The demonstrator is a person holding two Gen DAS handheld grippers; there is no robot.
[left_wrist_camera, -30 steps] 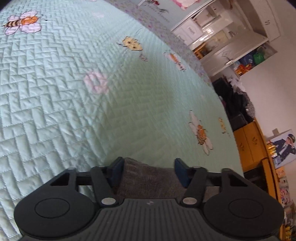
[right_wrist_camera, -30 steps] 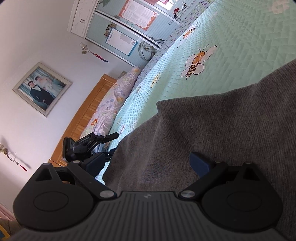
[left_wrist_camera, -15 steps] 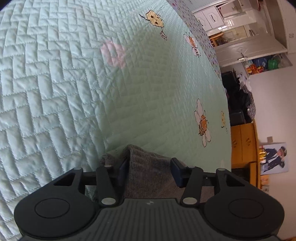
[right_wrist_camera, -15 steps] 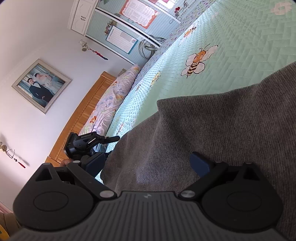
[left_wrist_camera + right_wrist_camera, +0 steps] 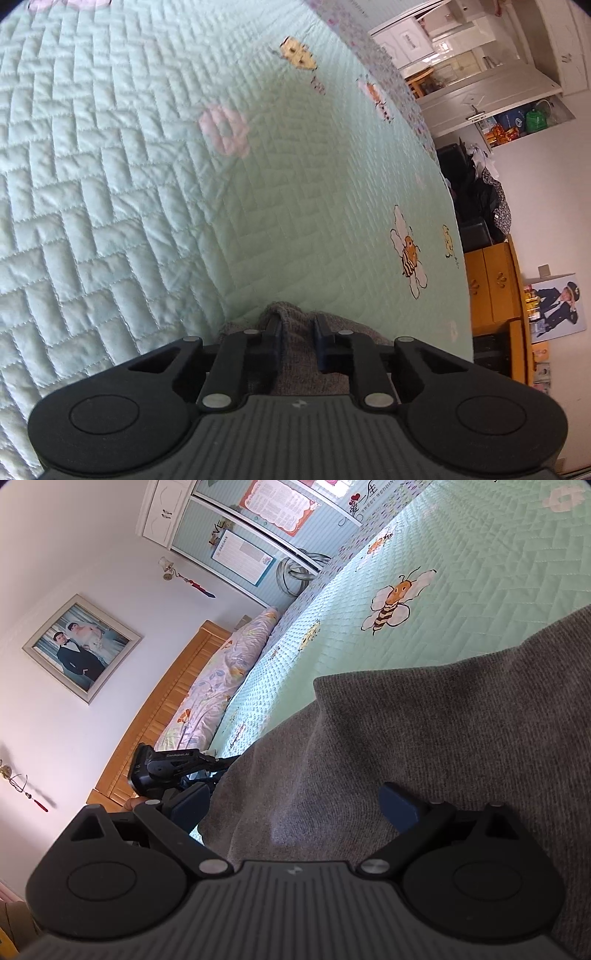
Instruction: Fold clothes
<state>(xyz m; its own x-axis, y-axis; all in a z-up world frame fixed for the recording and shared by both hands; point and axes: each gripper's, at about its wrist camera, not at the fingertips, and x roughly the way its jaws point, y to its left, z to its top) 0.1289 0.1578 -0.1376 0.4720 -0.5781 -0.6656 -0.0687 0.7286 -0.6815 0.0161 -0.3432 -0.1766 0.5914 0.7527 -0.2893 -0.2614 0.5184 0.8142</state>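
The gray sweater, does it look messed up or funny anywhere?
Nothing looks torn or spilled. The gray sweater is just bunched where the left gripper pinches its edge, and it lies rumpled, not flat, on the green quilt.

White walls, framed portrait [image 5: 81, 648], wooden headboard [image 5: 162, 716], mint quilted bedspread [image 5: 129, 166].

Your left gripper [image 5: 297, 330] is matte black: a ribbed grey-black body with a small pale logo, two round side discs, angled linkage arms pinned with silver screws, and dark blue finger pads [image 5: 320, 341]. Your right gripper [image 5: 295, 805] matches it, with blue pads [image 5: 400, 806] and the same silver pivots.
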